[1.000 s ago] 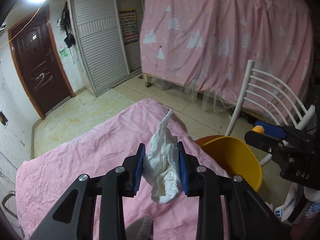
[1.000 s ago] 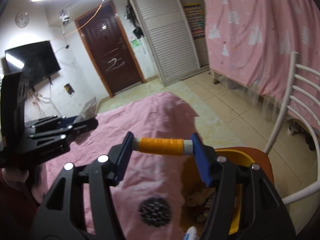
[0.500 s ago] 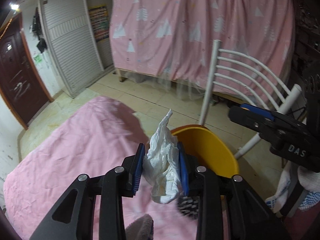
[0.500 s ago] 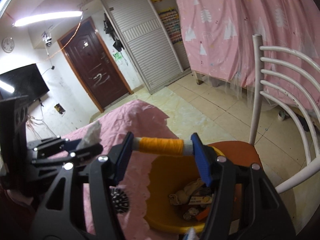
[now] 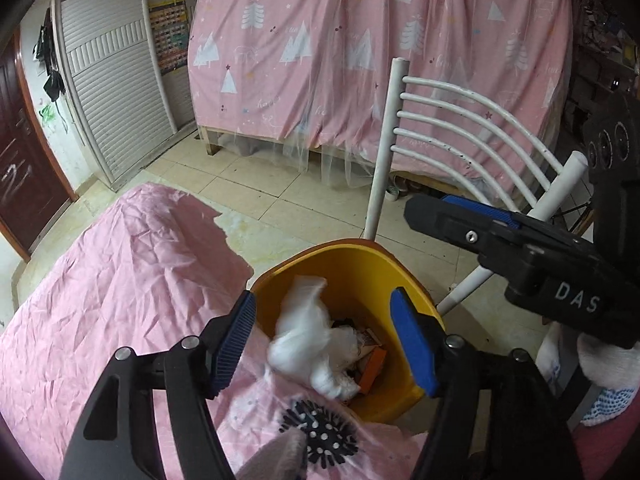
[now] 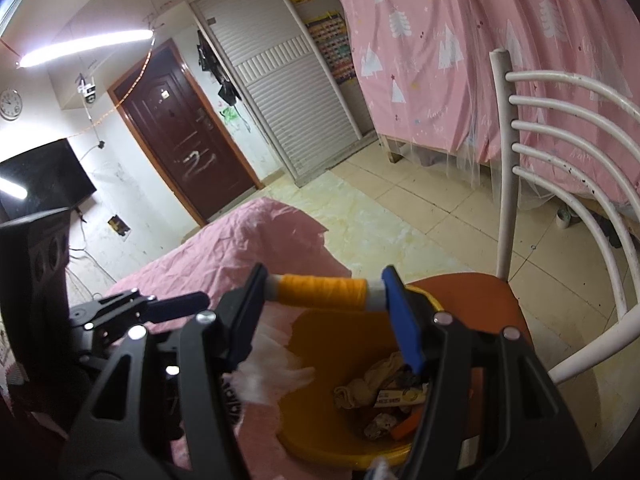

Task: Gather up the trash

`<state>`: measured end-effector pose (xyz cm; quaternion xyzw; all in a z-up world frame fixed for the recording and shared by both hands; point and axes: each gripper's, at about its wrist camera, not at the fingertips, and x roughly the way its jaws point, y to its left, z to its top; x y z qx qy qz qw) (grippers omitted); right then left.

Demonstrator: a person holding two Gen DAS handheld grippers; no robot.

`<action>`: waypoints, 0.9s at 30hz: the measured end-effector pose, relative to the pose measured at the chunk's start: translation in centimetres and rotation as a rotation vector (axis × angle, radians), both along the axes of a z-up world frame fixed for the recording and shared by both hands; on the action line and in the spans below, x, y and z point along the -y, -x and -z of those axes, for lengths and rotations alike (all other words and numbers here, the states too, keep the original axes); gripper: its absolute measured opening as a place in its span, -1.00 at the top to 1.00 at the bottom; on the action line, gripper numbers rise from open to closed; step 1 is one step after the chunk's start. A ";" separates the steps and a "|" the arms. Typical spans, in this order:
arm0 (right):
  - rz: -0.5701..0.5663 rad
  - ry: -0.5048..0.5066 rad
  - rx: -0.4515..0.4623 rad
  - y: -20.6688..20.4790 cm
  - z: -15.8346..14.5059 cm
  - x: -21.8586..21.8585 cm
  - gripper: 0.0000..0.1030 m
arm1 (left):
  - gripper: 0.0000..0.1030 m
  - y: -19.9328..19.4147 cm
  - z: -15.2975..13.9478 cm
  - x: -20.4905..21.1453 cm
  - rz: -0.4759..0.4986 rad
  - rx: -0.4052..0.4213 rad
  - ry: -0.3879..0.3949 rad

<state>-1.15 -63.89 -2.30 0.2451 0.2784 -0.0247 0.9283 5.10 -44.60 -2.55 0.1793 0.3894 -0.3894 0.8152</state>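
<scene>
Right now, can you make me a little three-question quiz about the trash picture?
1. True or false: the white tissue is pinched tight by the left gripper.
2. What does the right gripper hold between its fingers? A) orange thread spool B) a spoon C) a sock
3. Fill in: the yellow bin sits on a ____.

Key: 1 false, its fingers are opening and the tissue is loose over the bin. 2 A. 3 chair.

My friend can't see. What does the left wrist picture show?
The left gripper is opening, and a white tissue falls free between its fingers into a yellow bin on a chair. A pink cloth lies beside it.
</scene>
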 end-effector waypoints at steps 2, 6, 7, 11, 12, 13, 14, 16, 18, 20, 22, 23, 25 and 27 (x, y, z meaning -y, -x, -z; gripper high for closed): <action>-0.002 0.000 -0.004 -0.1 0.1 -0.1 -0.10 | -0.17 -0.2 -0.1 -0.3 -0.006 -0.003 0.006; -0.007 0.004 -0.007 -0.3 -0.1 -0.5 -0.10 | -0.19 -0.2 -0.5 -1.3 -0.021 -0.001 0.024; -0.008 0.007 -0.008 -0.3 -0.1 -0.6 -0.10 | -0.19 -0.2 -0.7 -1.9 -0.029 0.006 0.032; -0.012 0.013 -0.011 -0.6 -0.3 -1.0 -0.26 | -0.26 -0.1 -1.2 -3.5 -0.072 0.032 0.044; -0.015 0.014 -0.013 -0.6 -0.3 -1.2 -0.27 | -0.29 -0.1 -1.3 -3.9 -0.085 0.044 0.045; -0.021 0.017 -0.016 -0.7 -0.4 -1.5 -0.28 | -0.30 -0.1 -1.5 -4.5 -0.102 0.058 0.048; -0.025 0.021 -0.018 -0.8 -0.4 -1.7 -0.39 | -0.32 -0.1 -1.7 -5.1 -0.118 0.066 0.055; -0.028 0.018 -0.023 -1.1 -0.4 -2.2 -0.71 | -0.35 -0.3 -1.9 -6.2 -0.148 0.074 0.067; -0.027 0.014 -0.022 -1.4 -0.5 -2.6 -0.75 | -0.37 -0.6 -2.1 -7.3 -0.176 0.077 0.077; -0.032 0.020 -0.022 -1.7 -0.7 -3.2 -0.75 | -0.37 -0.8 -2.2 -8.4 -0.202 0.079 0.086; -0.044 0.031 -0.020 -2.0 -1.1 -3.9 -0.75 | -0.38 -1.1 -2.4 -9.3 -0.219 0.079 0.096; -0.050 0.038 -0.018 -2.2 -1.3 -4.4 -0.75 | -0.38 -1.3 -2.5 -9.8 -0.229 0.077 0.102; -0.058 0.042 -0.013 -2.4 -1.7 -4.9 -0.75 | -0.39 -1.6 -2.6 -10.6 -0.243 0.075 0.112; -0.065 0.047 -0.008 -2.8 -2.0 -5.6 -0.78 | -0.39 -1.7 -2.7 -11.3 -0.257 0.077 0.124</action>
